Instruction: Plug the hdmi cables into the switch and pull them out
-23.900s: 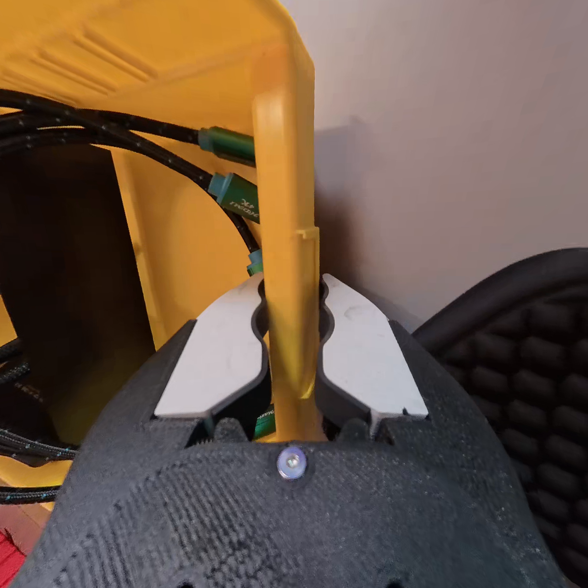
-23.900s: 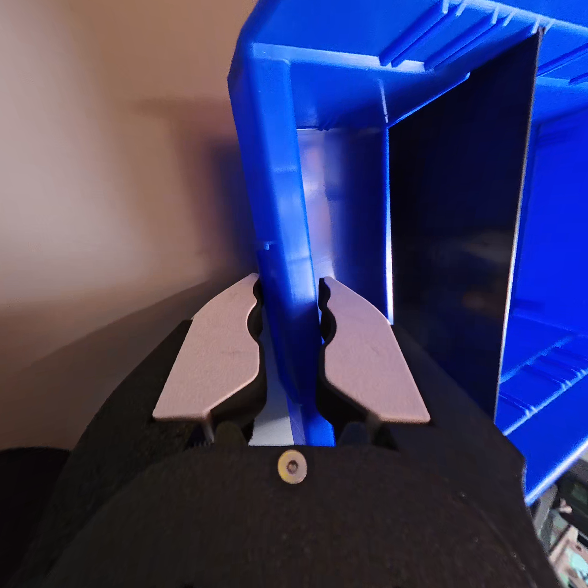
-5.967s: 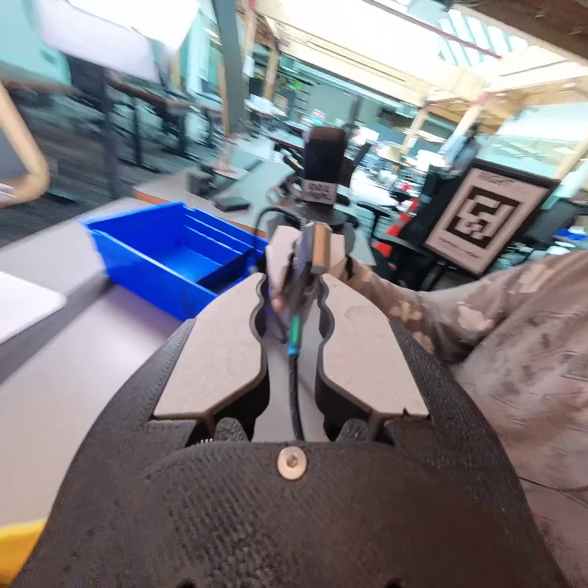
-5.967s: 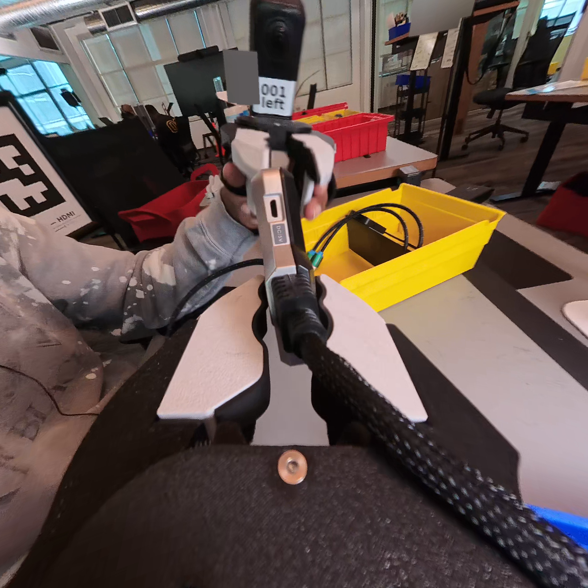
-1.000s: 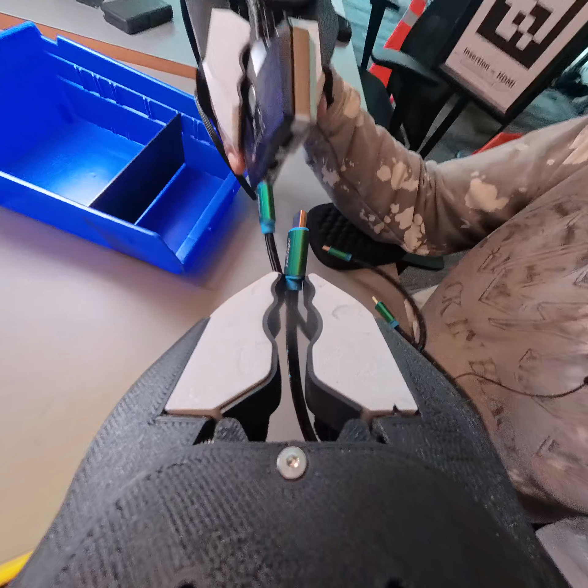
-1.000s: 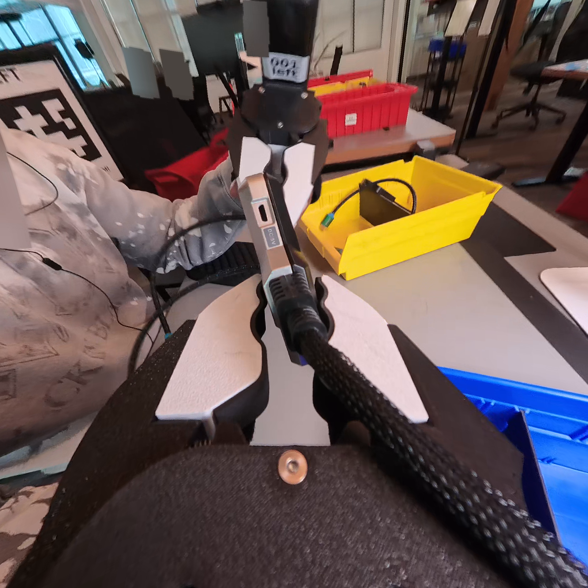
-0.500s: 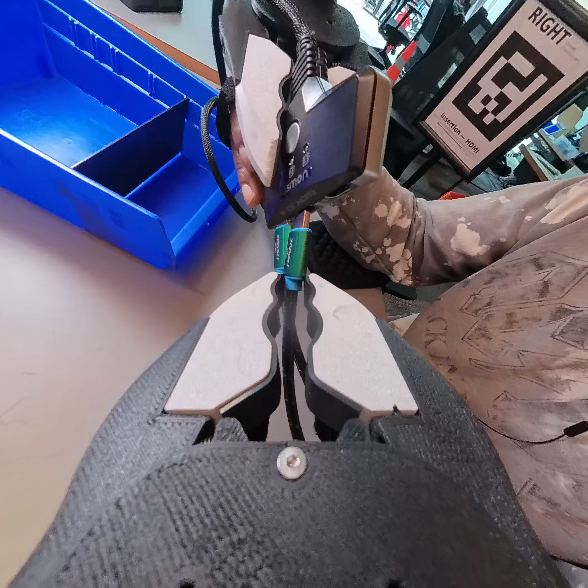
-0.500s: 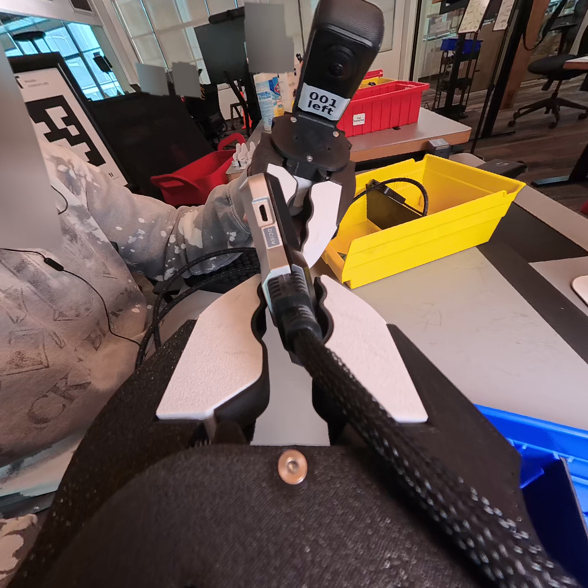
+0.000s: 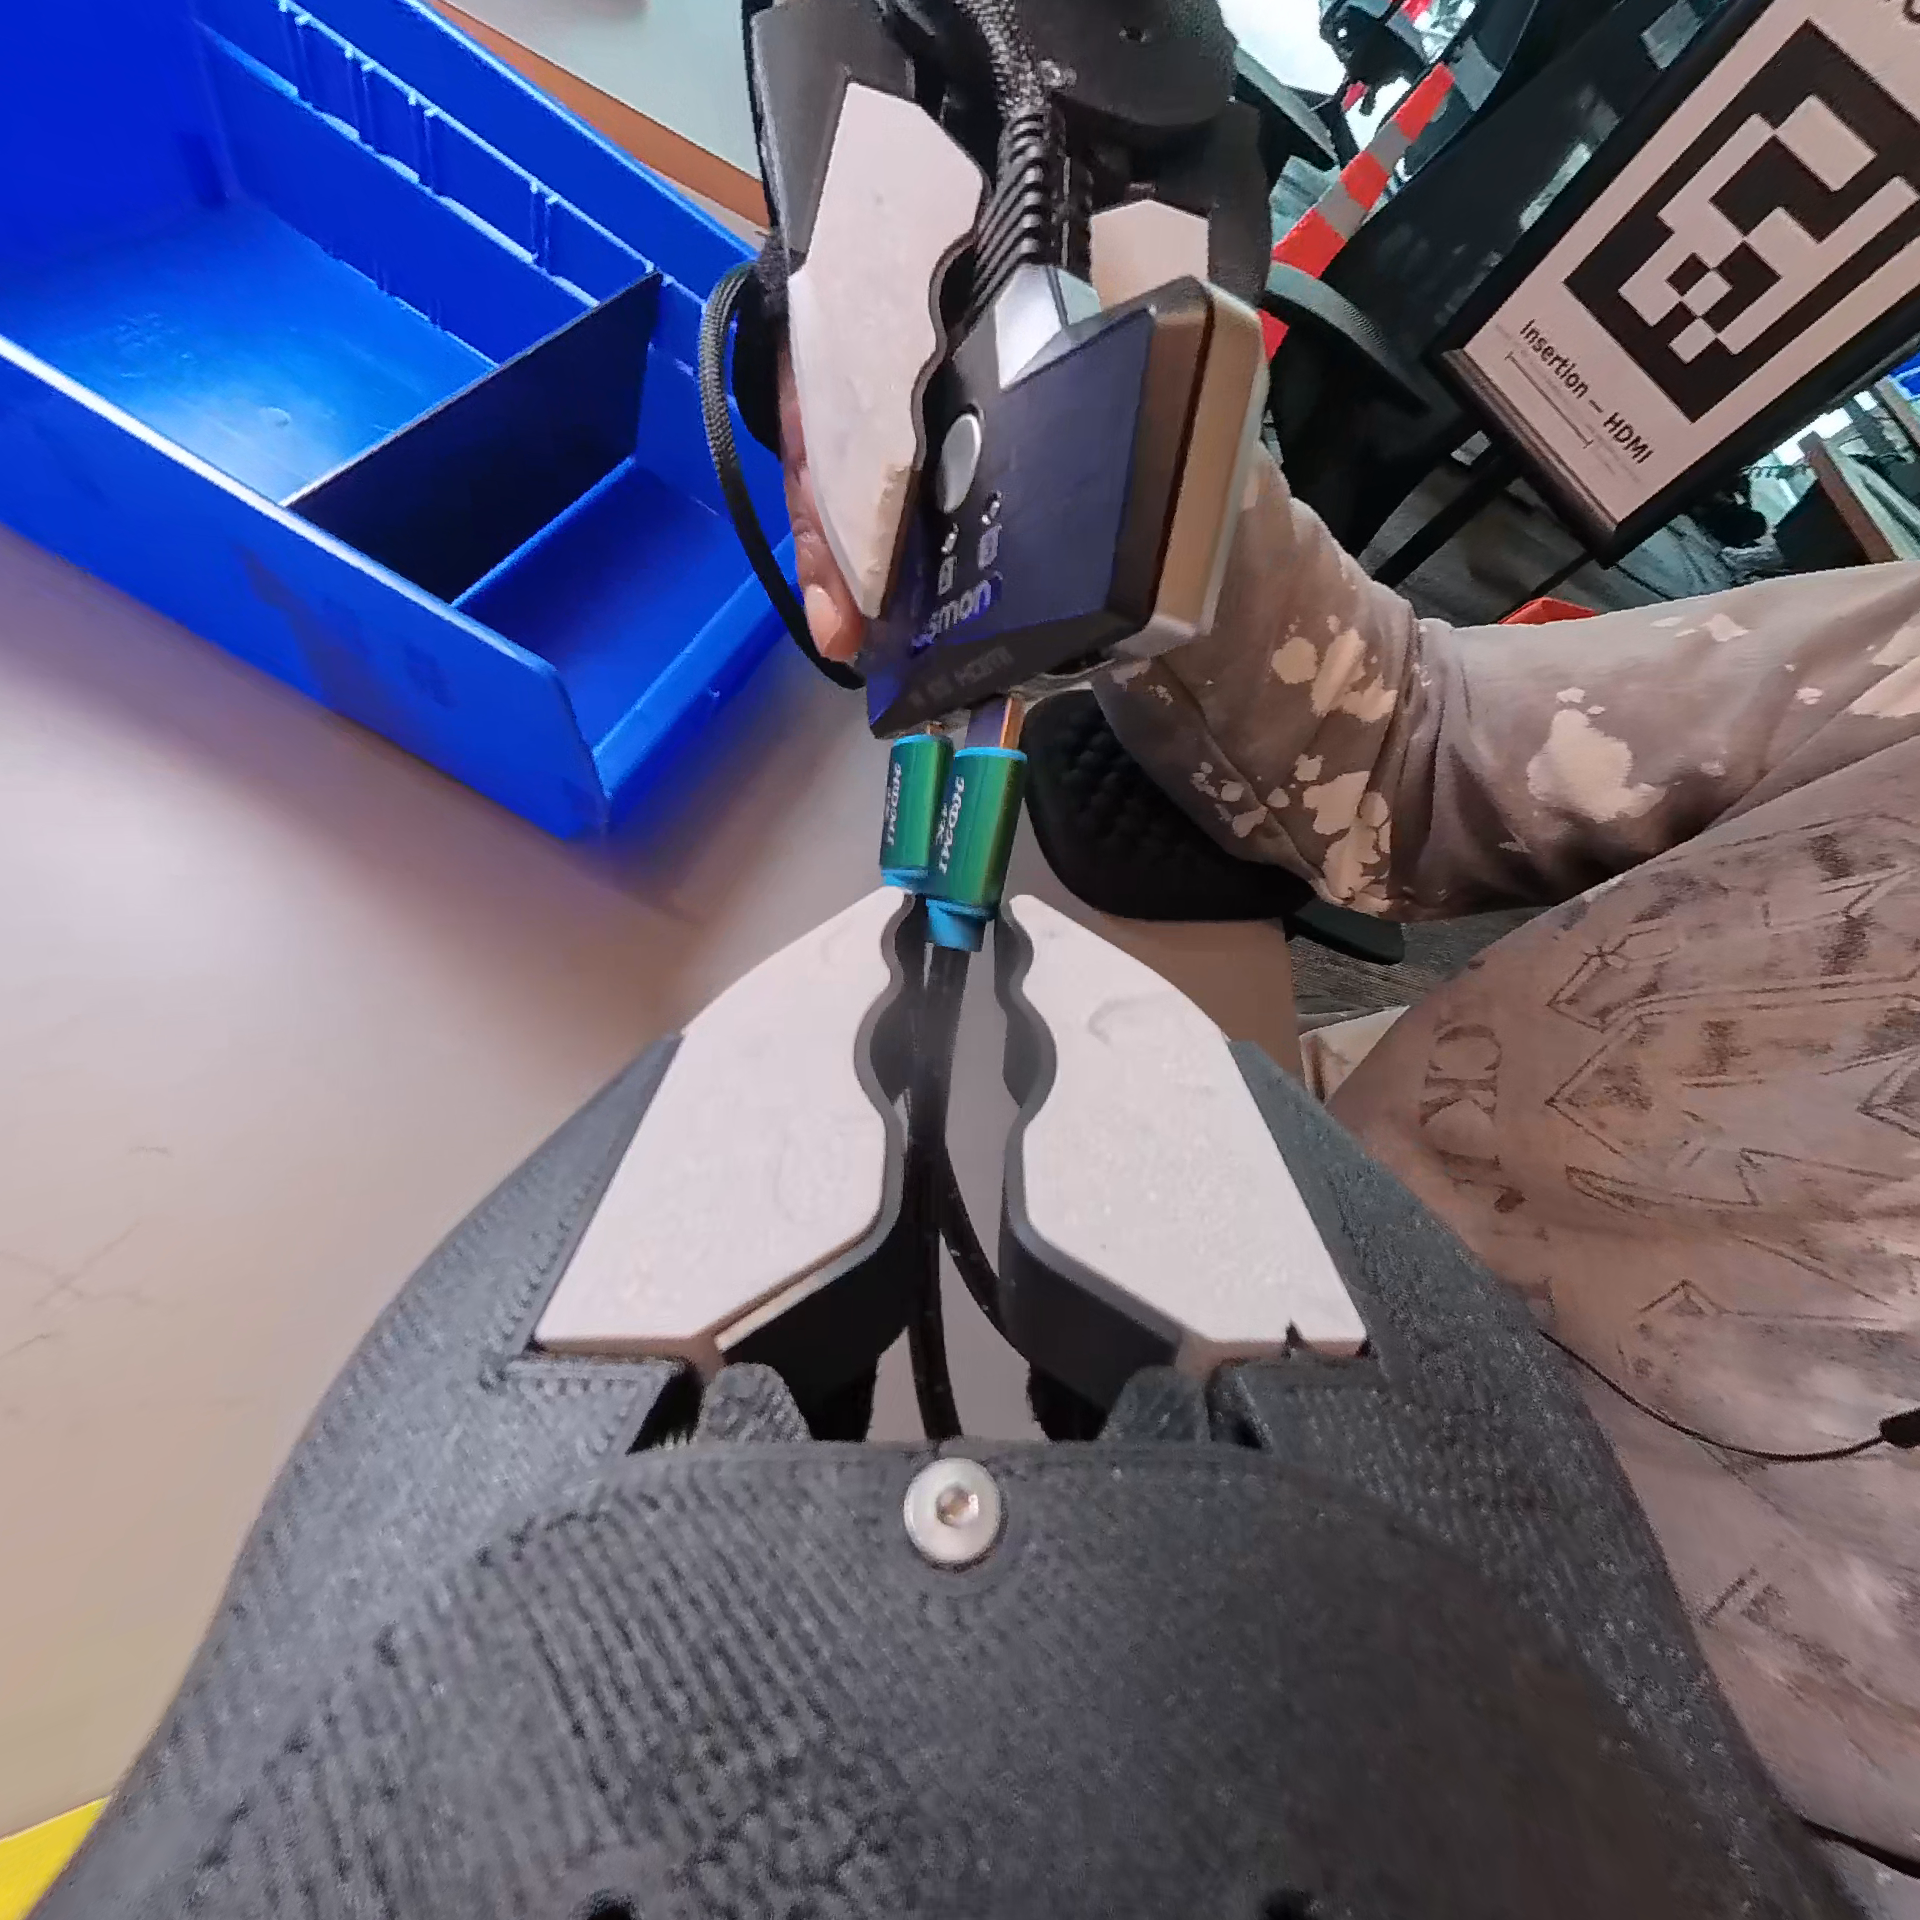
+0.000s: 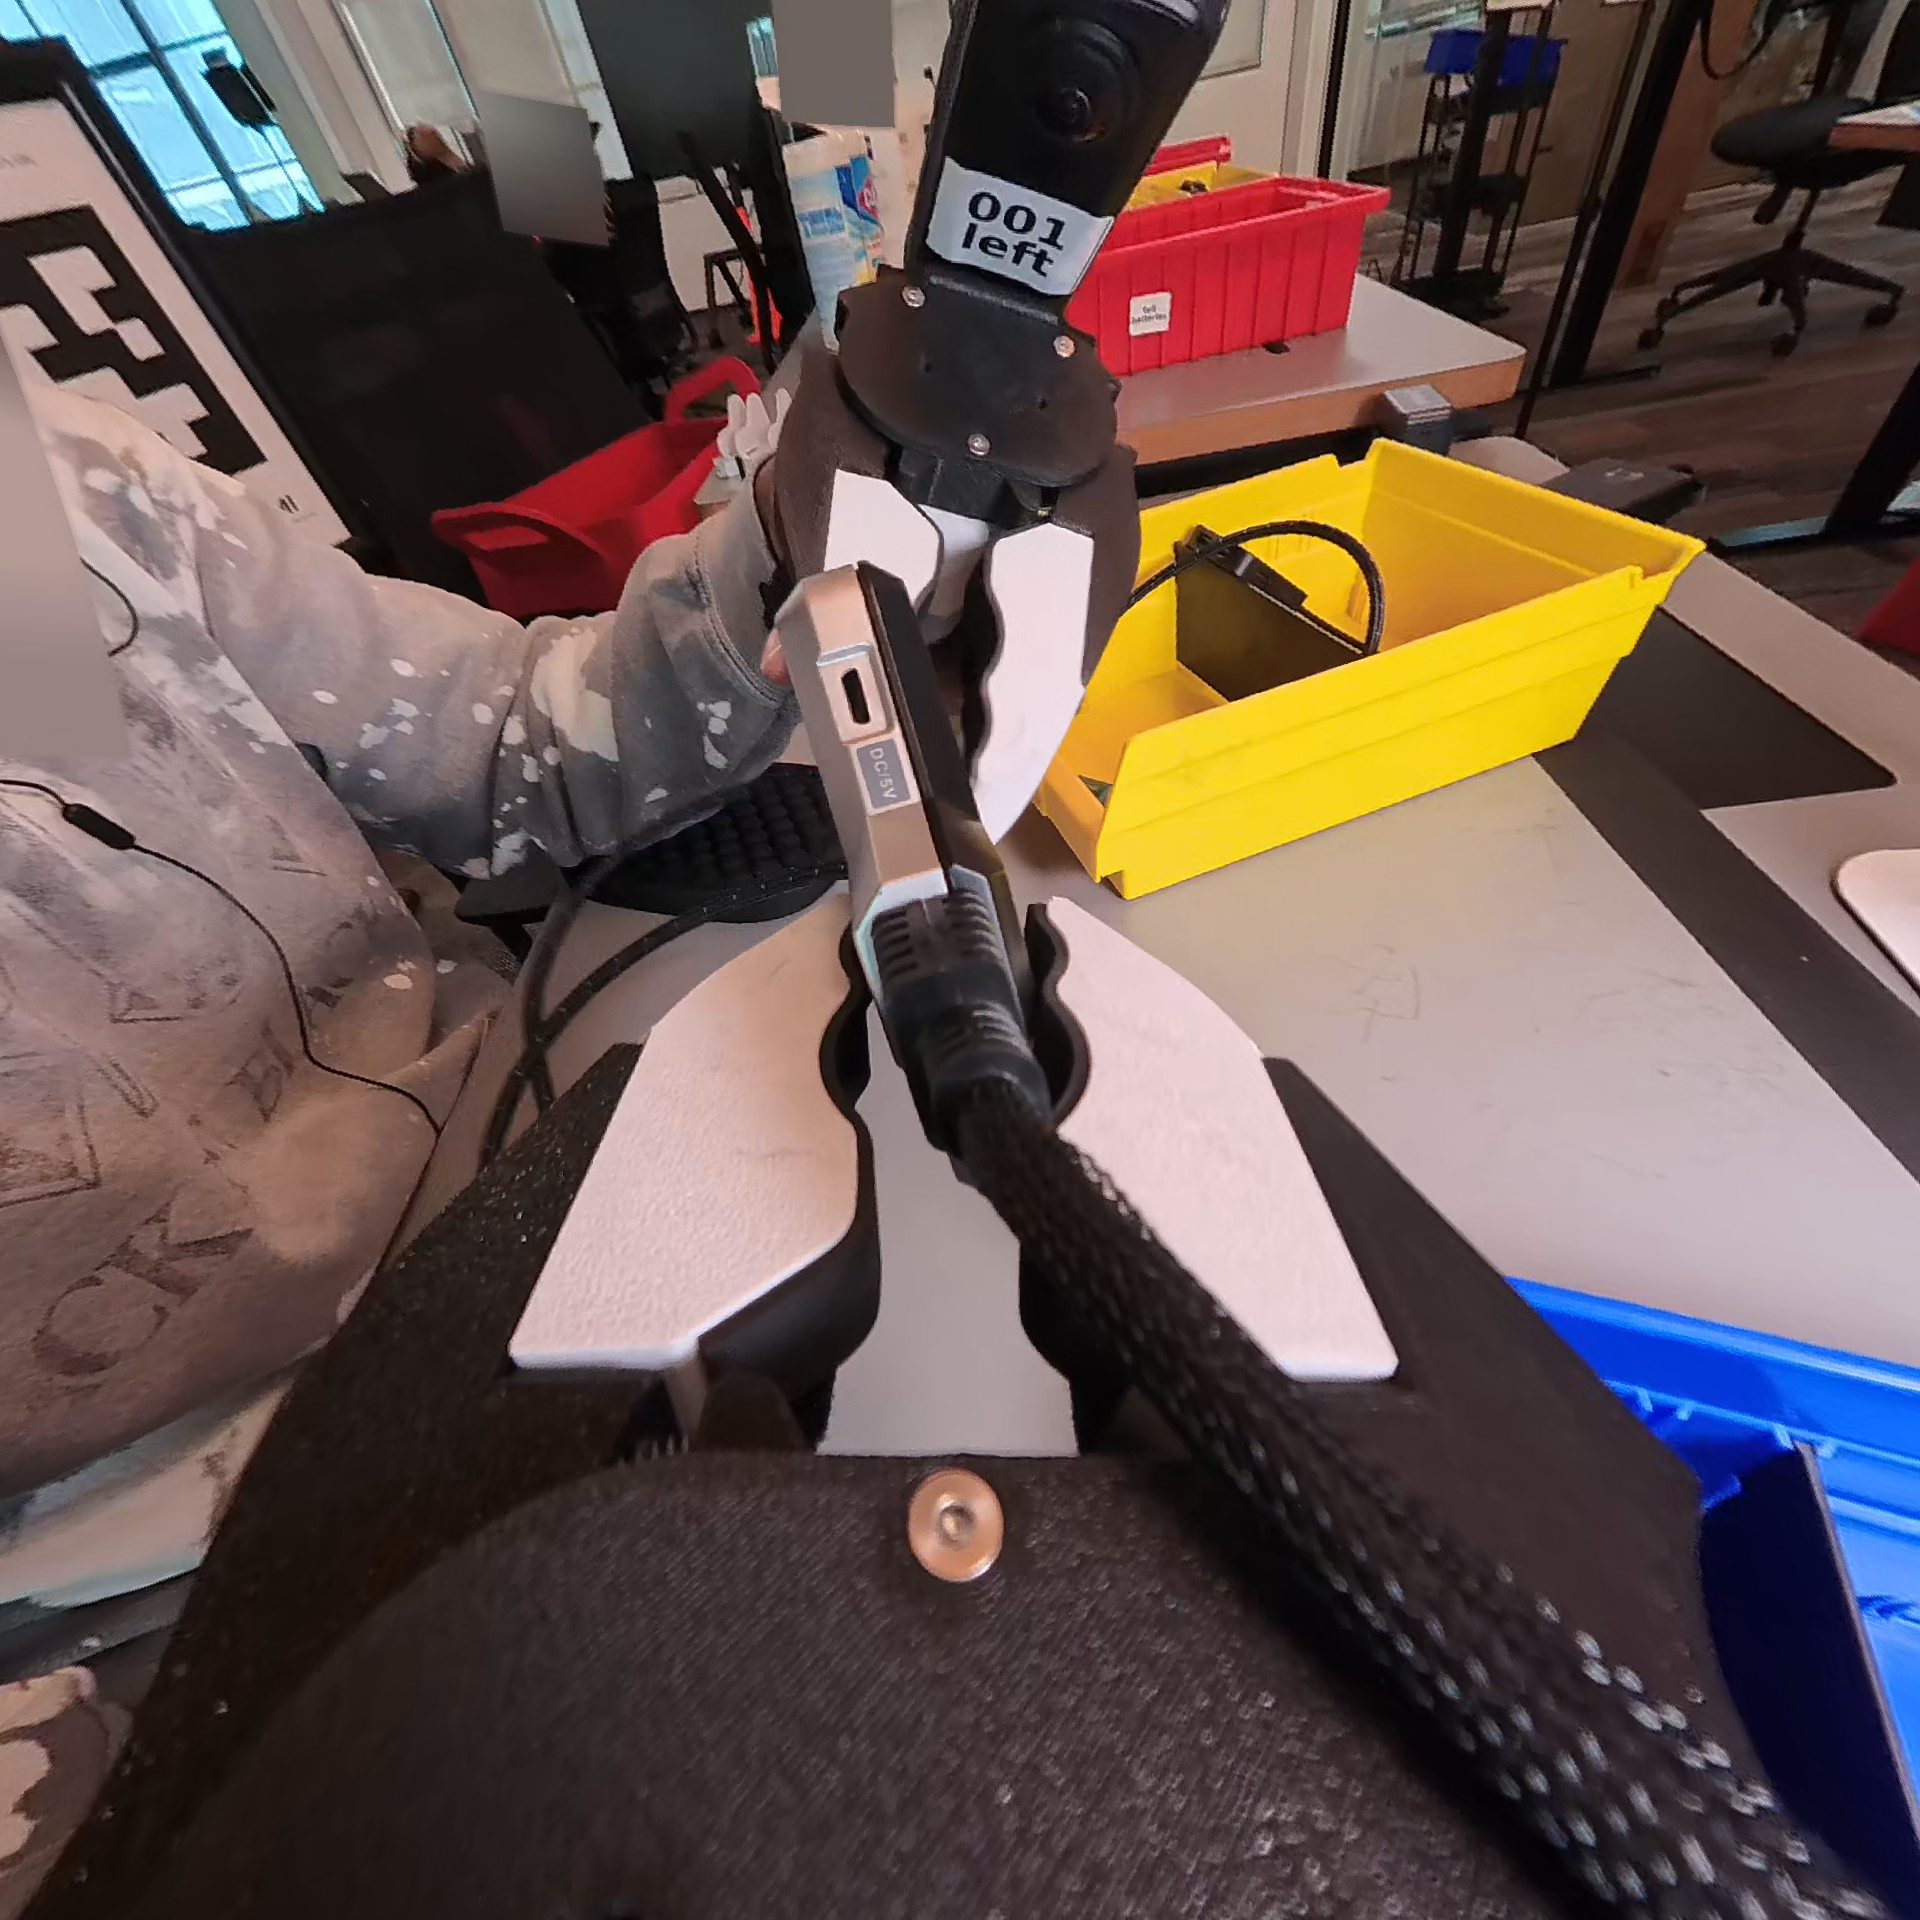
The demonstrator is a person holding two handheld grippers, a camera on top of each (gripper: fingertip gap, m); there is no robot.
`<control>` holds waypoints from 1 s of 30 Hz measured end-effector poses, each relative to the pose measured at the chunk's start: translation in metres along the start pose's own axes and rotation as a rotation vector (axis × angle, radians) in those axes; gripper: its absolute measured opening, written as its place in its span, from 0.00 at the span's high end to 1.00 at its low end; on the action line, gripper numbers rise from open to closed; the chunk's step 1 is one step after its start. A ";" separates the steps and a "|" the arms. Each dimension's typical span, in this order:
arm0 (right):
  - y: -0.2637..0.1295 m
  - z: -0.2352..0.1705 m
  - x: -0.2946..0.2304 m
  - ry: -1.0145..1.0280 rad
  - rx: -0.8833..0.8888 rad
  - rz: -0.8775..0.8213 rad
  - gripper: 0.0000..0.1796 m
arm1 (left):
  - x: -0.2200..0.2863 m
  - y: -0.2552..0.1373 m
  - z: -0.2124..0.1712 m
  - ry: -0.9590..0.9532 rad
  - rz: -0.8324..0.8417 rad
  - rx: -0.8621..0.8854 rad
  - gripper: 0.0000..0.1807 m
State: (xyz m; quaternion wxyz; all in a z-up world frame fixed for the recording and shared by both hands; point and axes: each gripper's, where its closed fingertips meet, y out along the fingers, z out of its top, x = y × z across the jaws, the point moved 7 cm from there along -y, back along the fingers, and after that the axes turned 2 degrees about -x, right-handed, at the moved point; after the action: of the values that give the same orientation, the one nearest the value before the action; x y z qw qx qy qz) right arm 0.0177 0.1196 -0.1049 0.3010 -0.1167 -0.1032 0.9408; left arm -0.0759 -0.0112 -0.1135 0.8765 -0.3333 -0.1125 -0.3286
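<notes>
The switch [image 9: 1049, 488] hangs in the air between my two grippers, above the table [image 9: 208, 1039]. My right gripper [image 10: 951, 935] clamps the black strain relief of its braided lead [image 10: 1247, 1299]. My left gripper [image 9: 951, 920] pinches the second hdmi cable [image 9: 940, 1029] just behind its green plug [image 9: 971, 831], whose tip meets the switch's port; another green plug [image 9: 909, 810] sits seated beside it. The blue bin [image 9: 312, 416] lies beyond, the yellow bin [image 10: 1403, 665] opposite.

We are seeing green plugs [image 9: 951, 826] with blue collars under the dark navy, silver-edged switch [image 9: 1060, 488], a plain blue bin [image 9: 312, 416] beside it, and a yellow bin [image 10: 1351, 665] beyond it.
</notes>
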 end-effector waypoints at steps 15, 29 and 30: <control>0.009 0.002 -0.009 -0.047 -0.088 -0.029 0.86 | -0.007 0.005 -0.008 0.002 -0.122 -0.010 0.92; 0.010 0.005 -0.012 -0.036 -0.081 -0.012 0.87 | -0.012 0.004 -0.006 -0.005 -0.230 0.064 0.92; 0.009 0.005 -0.012 -0.031 -0.077 -0.005 0.87 | -0.012 0.004 -0.006 -0.007 -0.237 0.067 0.92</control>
State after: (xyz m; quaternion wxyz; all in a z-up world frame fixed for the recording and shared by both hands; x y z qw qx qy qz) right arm 0.0205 0.1045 -0.1009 0.2970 -0.1133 -0.1443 0.9371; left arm -0.0822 -0.0068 -0.1250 0.8417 -0.2892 -0.1652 -0.4250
